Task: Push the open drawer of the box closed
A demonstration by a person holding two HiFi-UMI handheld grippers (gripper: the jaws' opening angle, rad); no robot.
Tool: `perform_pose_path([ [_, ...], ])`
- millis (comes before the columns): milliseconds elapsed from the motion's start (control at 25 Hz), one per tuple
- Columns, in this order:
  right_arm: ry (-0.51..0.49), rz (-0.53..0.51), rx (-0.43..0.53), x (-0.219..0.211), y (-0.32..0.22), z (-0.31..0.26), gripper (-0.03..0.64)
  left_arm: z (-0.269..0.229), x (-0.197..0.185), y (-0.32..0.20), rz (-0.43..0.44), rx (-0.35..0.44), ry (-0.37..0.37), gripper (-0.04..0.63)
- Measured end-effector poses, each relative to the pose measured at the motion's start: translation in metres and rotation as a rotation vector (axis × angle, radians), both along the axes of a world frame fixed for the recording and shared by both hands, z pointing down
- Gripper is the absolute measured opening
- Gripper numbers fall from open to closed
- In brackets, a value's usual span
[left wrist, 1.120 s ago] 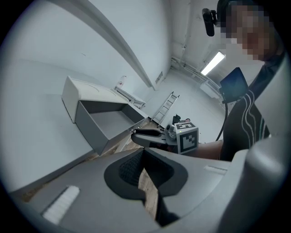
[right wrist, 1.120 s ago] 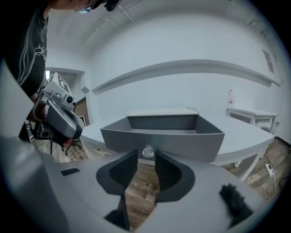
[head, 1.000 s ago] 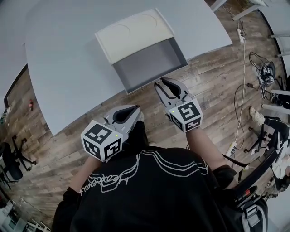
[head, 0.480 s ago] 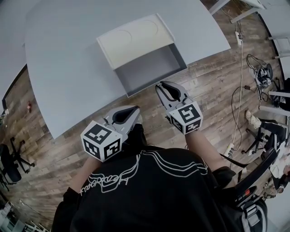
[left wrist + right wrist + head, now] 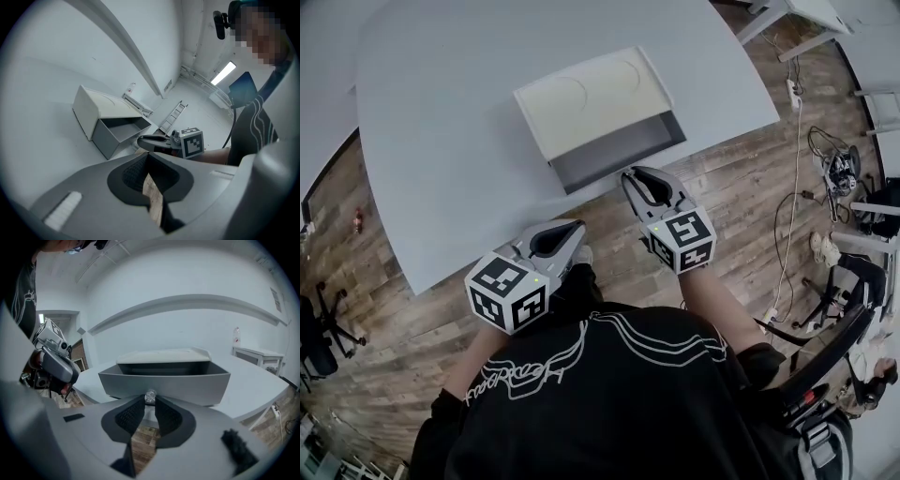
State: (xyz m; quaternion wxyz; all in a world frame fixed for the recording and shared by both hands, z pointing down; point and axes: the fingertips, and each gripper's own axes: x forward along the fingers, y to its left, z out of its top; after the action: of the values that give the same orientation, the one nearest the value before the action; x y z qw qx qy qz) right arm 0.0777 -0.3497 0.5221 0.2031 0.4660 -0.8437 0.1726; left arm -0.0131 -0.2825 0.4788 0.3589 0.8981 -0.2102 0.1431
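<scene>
1. A cream-white rectangular plastic box (image 5: 592, 94) is sitting on the pale grey tabletop (image 5: 441, 141), close to the edge that faces the person.
2. Its grey open drawer (image 5: 619, 148) is standing partway out of the box's front, toward the person. The front panel is reaching almost to the tabletop's edge.
3. The right hand-held gripper (image 5: 150, 402) is pointing squarely at the drawer's front panel. Its tips are meeting a small shiny round knob (image 5: 150, 396) at the middle of that panel.
4. The right jaws are standing only narrowly apart, and a strip of the drawer front is showing through the slim gap between the pads. Whether the tips are pinching the knob or merely pressing beside it cannot be told.
5. The left hand-held gripper (image 5: 577, 228) is hanging over the brown wood-plank floor (image 5: 722, 206), just off the tabletop's edge. It is apart from the drawer and to the left of the right one.
6. The left jaws are meeting tip to tip with nothing held. A sliver of floor is showing through the hollow behind the tips.
7. The person's black shirt with a white line print (image 5: 600, 394) is filling the bottom of the head view.
</scene>
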Motion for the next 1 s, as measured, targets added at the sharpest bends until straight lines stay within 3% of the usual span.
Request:
perform_pose_path([
  [600, 0.052, -0.006, -0.045, -0.01, -0.043, 0.002, 0.074, 0.0, -0.016, -0.046, -0.033, 0.009, 0.01, 0.008],
  [1000, 0.126, -0.007, -0.177, -0.017, -0.057, 0.005, 0.074, -0.013, -0.023, -0.043, -0.055, 0.022, 0.025, 0.008],
])
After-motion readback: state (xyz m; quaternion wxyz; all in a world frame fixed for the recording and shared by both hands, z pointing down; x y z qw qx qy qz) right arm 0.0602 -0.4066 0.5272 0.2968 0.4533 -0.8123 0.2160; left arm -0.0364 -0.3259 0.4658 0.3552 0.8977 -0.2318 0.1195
